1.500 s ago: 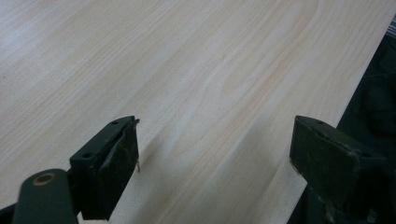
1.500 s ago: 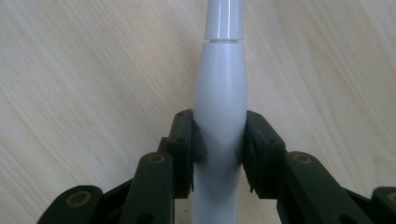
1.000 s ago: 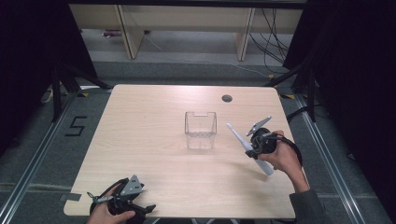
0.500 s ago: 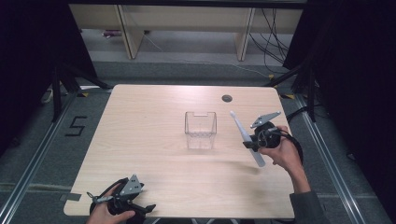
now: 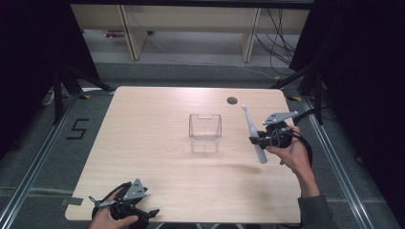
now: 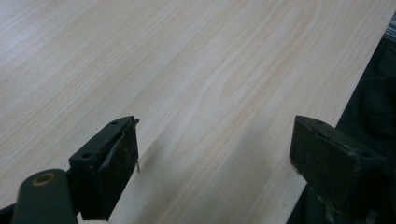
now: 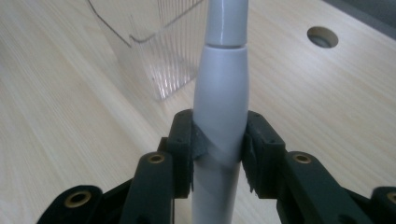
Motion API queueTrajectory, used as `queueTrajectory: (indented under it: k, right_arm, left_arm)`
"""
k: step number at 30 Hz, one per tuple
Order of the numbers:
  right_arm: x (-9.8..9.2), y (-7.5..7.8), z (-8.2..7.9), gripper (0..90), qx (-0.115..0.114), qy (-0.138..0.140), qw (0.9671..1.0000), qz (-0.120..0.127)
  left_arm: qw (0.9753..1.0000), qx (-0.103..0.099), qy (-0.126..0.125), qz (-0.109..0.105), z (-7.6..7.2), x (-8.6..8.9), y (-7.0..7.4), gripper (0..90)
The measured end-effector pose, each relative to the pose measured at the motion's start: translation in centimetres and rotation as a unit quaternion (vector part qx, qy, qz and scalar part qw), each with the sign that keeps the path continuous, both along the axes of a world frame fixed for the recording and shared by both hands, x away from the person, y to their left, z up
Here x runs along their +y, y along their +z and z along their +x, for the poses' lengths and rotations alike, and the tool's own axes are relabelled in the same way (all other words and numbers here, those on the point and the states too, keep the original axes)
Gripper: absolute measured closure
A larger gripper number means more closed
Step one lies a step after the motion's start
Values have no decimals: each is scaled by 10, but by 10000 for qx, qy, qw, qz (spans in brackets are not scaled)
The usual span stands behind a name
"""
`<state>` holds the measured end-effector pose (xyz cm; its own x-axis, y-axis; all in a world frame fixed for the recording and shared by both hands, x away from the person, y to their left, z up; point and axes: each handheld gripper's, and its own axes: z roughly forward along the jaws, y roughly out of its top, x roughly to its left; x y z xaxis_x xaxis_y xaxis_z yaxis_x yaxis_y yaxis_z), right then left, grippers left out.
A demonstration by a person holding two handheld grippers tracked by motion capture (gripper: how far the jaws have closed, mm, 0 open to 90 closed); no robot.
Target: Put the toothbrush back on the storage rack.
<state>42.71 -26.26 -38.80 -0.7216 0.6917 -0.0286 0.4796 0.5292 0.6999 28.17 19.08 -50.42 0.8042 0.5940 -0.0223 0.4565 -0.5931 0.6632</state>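
A grey-white electric toothbrush [image 5: 253,134] is held nearly upright above the table's right side, brush head up. My right gripper [image 5: 260,140] is shut on its handle; in the right gripper view the handle [image 7: 221,102] sits clamped between both jaws. A clear plastic container [image 5: 205,132] stands mid-table, just left of the toothbrush, and shows behind the handle as a clear plastic container [image 7: 154,42]. My left gripper [image 5: 125,208] rests at the near left edge of the table, and in its own view the left gripper [image 6: 215,154] is open over bare wood.
A round cable hole [image 5: 232,100] sits near the far edge of the light wooden table [image 5: 143,143]. The same hole [image 7: 322,36] shows beyond the toothbrush. Shelving and cables lie on the floor behind the table.
My right gripper has lifted the toothbrush and turned it from slanted to nearly upright, drifting slightly toward the far side. The left gripper has stayed put.
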Motion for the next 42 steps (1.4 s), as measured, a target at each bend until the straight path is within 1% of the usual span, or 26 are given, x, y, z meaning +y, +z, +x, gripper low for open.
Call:
queueTrajectory:
  k: [1,2,3,4,5,6,7,8,9,11,14,15,19,20,23,24,25,26,27,30,32,33,36,40,41,42]
  right_arm:
    - [1,1,-1,669,-43,-71,9999,126]
    - [0,3,0,669,-44,-20,9999,101]
    - [1,3,1,669,-105,-11,9998,186]
    - [0,4,2,669,-68,47,9998,161]
    - [2,4,3,669,-103,-51,9995,281]
    - [1,6,4,669,-18,17,9998,198]
    - [3,6,5,669,-81,-59,9994,332]
    - [2,7,7,669,-107,23,9995,294]
    - [3,8,7,669,-55,-48,9994,344]
    - [4,11,10,669,-153,3,9990,409]
    - [9,15,13,669,-173,-8,9985,529]
    - [10,15,15,669,-265,43,9980,579]
    - [18,20,18,669,-287,91,9975,647]
    - [19,21,18,669,-218,88,9977,642]
    - [23,23,20,669,-253,95,9972,700]
    - [24,24,23,669,-396,172,9970,645]
    - [26,24,21,669,-276,109,9970,722]
    - [27,25,23,669,-254,180,9970,711]
    - [29,26,23,669,-306,168,9969,708]
    - [34,29,24,669,-250,202,9968,726]
    - [38,30,26,669,-364,287,9963,719]
    - [40,31,25,669,-308,212,9966,736]
    - [45,34,27,669,-397,314,9960,737]
    - [51,38,30,669,-403,422,9955,748]
    - [53,39,29,669,-349,356,9956,793]
    - [54,39,30,669,-401,404,9951,803]
  left_arm:
    - [10000,-4,-5,1,0,0,0,148]
    - [10000,-2,-5,11,0,0,0,149]
    - [10000,-1,4,-3,0,0,0,149]
    - [10000,1,7,4,0,0,0,148]
    - [10000,3,3,7,0,0,0,149]
    - [10000,21,-5,25,0,0,-1,148]
    - [10000,24,17,7,0,-1,-1,148]
    - [10000,6,-14,31,0,0,-1,148]
    - [10000,25,20,12,0,-1,-1,148]
    - [10000,18,21,9,0,0,-1,148]
    - [10000,2,5,-3,1,0,-1,148]
    - [10000,-5,5,9,0,0,-1,148]
    - [10000,-23,14,3,0,1,0,148]
    - [10000,-28,19,4,0,1,0,148]
    - [10000,-28,37,-4,0,1,0,148]
    - [10000,-27,35,-2,0,1,0,148]
    - [10000,-23,35,-5,0,1,0,148]
    - [10000,-21,39,-6,0,0,0,148]
    - [10000,-16,46,-17,0,0,0,148]
    - [10000,-10,39,-14,1,0,-1,148]
    - [10000,-21,32,-10,0,0,0,148]
    - [10000,-20,40,-12,0,0,0,148]
    - [10000,-12,38,-15,0,0,-1,148]
    - [10000,-17,34,-17,0,0,0,148]
    - [10000,-11,35,-17,0,0,0,148]
    - [10000,-11,36,-15,0,0,0,148]
